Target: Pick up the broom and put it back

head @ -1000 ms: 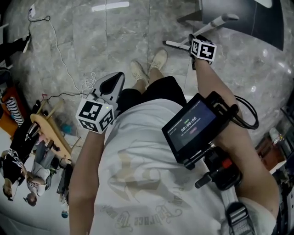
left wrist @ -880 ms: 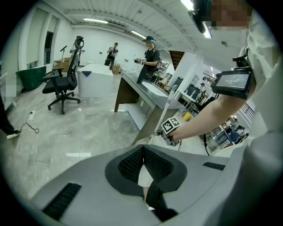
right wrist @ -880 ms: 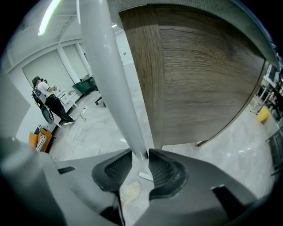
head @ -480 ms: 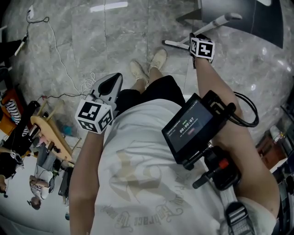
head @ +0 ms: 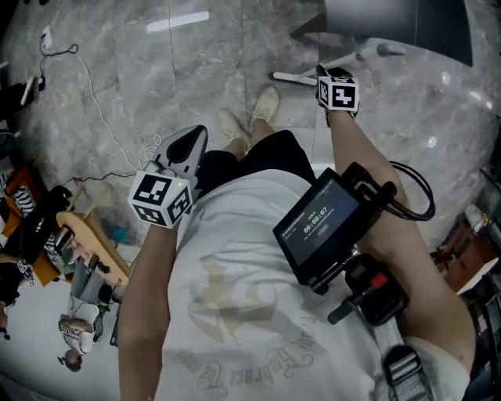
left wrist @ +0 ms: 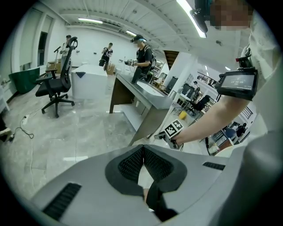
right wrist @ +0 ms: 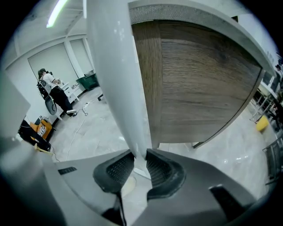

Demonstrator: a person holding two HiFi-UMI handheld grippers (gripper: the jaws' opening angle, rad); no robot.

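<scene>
since the earlier frames the right gripper (head: 329, 78) has reached further ahead of the person, and the broom (head: 368, 53) it carries has swung to a flatter slant, with the dark cabinet (head: 391, 19) now closer beyond it.

head view: the broom's white handle crosses the right gripper, one end sticking out to its left, the longer end running off to its right and away toward the cabinet. which end bears the brush cannot be told. the right arm is stretched nearly straight forward, the screen strapped to its forearm. the left gripper (head: 196, 135) hangs by the left thigh on a bent arm, well apart from the broom, so the right is the nearer by far.

left gripper view: the left gripper (left wrist: 142, 152) has its jaws pressed together with nothing between them. it points idly across the room, with the right gripper's marker cube (left wrist: 174, 129) far ahead of it.

right gripper view: the right gripper (right wrist: 140, 159) is clamped on the broom handle (right wrist: 119, 79), pads tight on both sides. the handle rises from the jaws and leans to their left, with a short piece showing below them toward the floor (right wrist: 88, 132). a wooden panel (right wrist: 199, 79) stands just behind the handle. putting the broom back probably turns on that relation: bringing the handle's long axis up against the panel before the jaws let go.
</scene>
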